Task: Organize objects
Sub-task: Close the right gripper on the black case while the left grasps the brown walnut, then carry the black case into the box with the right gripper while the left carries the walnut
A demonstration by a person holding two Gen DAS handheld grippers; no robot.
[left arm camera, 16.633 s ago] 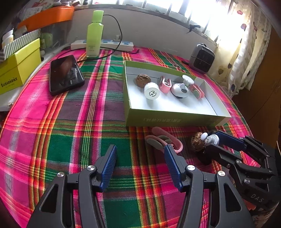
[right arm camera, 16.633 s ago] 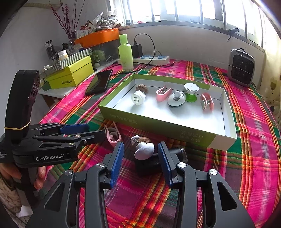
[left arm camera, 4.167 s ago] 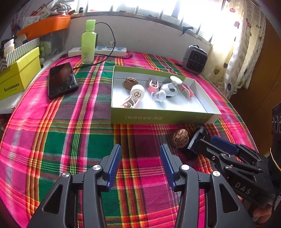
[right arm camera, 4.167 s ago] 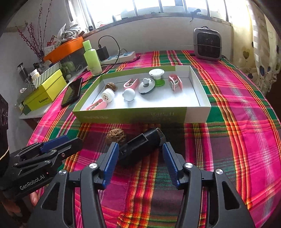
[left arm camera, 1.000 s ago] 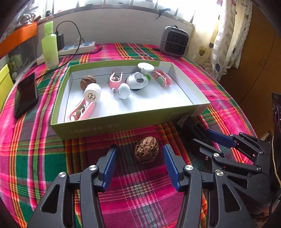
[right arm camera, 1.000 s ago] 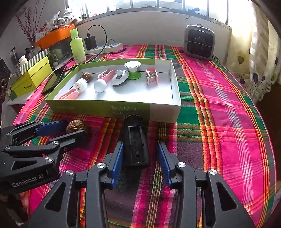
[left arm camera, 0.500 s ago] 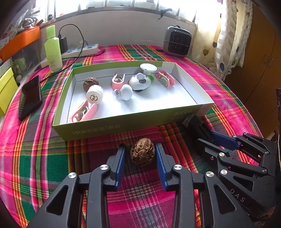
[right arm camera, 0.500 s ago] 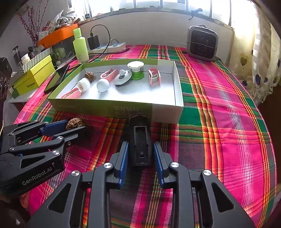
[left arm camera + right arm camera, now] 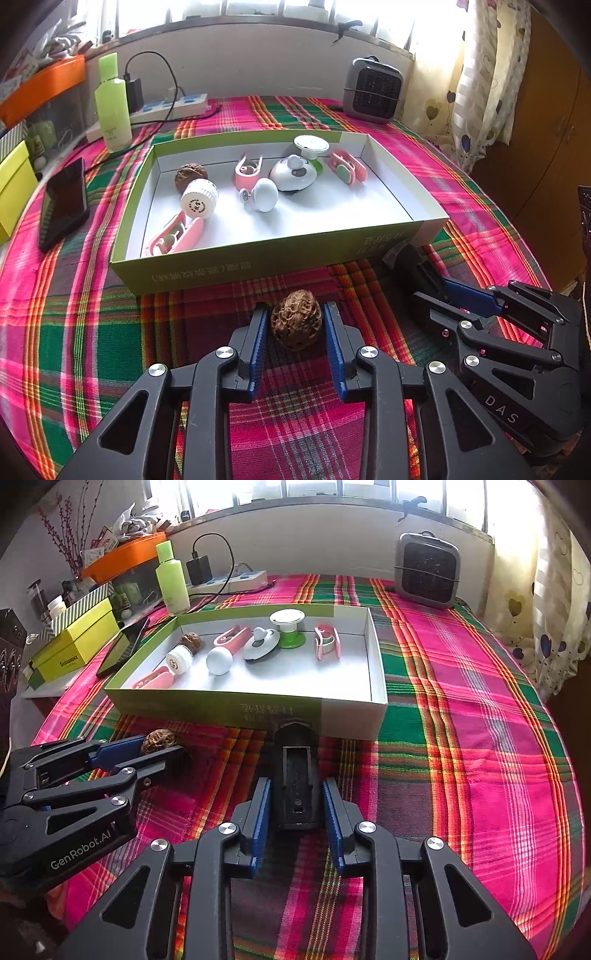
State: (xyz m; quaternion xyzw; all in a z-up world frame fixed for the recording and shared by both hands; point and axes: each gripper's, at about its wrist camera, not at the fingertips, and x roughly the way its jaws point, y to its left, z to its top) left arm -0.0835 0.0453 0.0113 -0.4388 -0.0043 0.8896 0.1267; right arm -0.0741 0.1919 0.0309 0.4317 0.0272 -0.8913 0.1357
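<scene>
Left wrist view: left tongs (image 9: pixel 295 325) have just closed onto the walnut (image 9: pixel 295 319) before the box (image 9: pixel 258 258); right tongs (image 9: pixel 296 805) clench the black case (image 9: pixel 296 775).

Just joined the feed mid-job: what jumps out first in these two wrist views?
The loud pink-and-green plaid tablecloth fills both views, with a green-sided box of small pink and white items at its centre. In front of the box, the left gripper has just closed on a walnut, and the right gripper on a black oblong device, both resting on the cloth.
</scene>
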